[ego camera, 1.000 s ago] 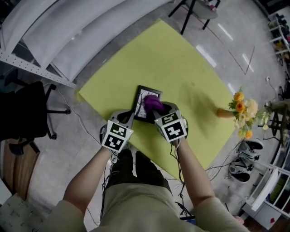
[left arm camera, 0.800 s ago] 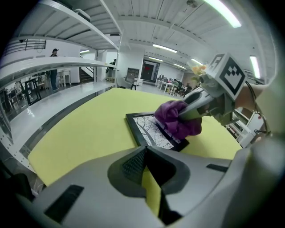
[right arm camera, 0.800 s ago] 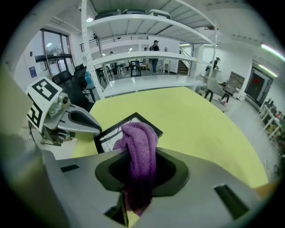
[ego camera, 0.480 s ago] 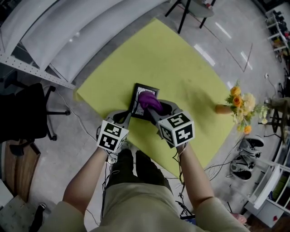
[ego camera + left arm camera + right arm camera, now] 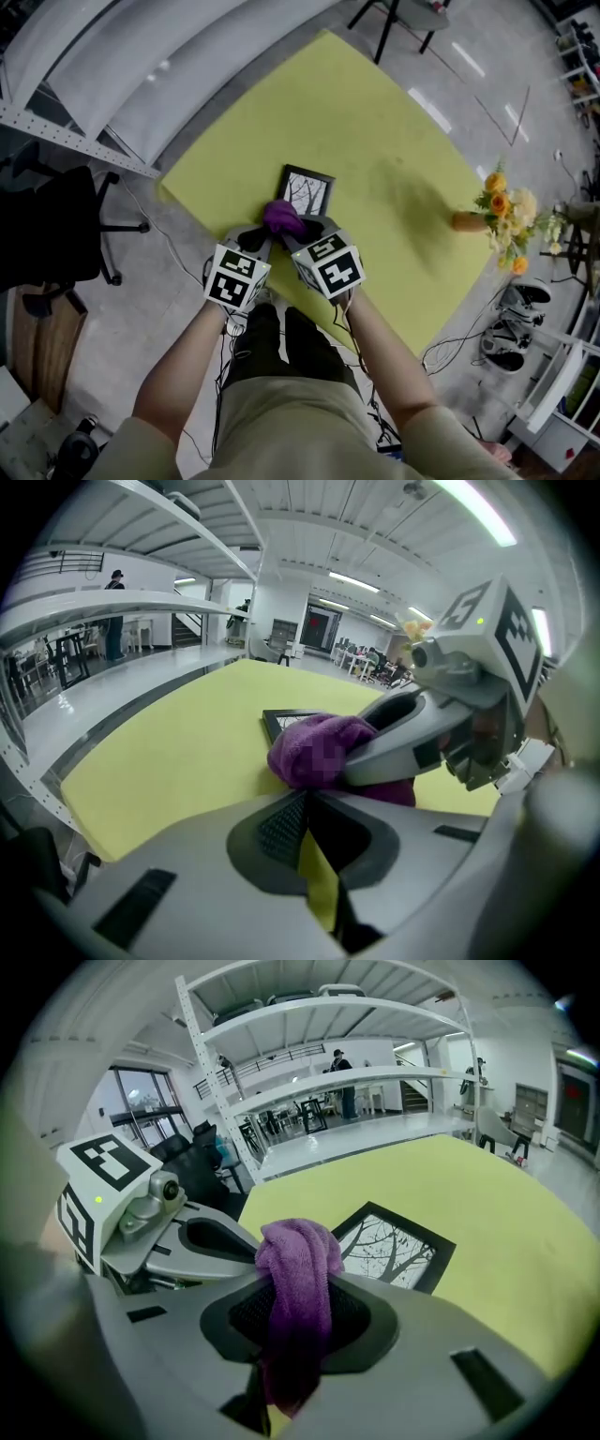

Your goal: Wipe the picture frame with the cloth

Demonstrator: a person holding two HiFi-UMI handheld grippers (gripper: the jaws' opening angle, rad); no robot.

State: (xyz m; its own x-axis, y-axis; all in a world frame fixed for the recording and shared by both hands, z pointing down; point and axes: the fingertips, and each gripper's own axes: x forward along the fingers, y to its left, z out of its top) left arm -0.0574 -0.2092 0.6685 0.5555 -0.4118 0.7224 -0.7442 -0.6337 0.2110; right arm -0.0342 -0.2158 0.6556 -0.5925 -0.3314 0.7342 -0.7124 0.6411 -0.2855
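A black picture frame (image 5: 307, 192) with a tree print lies flat on the yellow table (image 5: 375, 122). My right gripper (image 5: 289, 230) is shut on a purple cloth (image 5: 281, 218), which hangs bunched at the frame's near left corner. In the right gripper view the cloth (image 5: 298, 1269) drapes out of the jaws of the right gripper (image 5: 298, 1302), with the frame (image 5: 394, 1246) just beyond. My left gripper (image 5: 264, 247) is right beside it, off the frame. In its own view the left gripper (image 5: 305, 799) is shut with nothing held, and the cloth (image 5: 319, 747) sits just ahead.
A bunch of orange and white flowers (image 5: 502, 220) lies at the table's right edge. A black office chair (image 5: 56, 234) stands at the left, shoes (image 5: 511, 323) and cables on the floor at the right, and a shelf frame (image 5: 75, 141) behind the table.
My right gripper has drawn the cloth back and to the left, from over the frame's middle to its near left corner, so more of the picture shows. The left gripper has barely moved.
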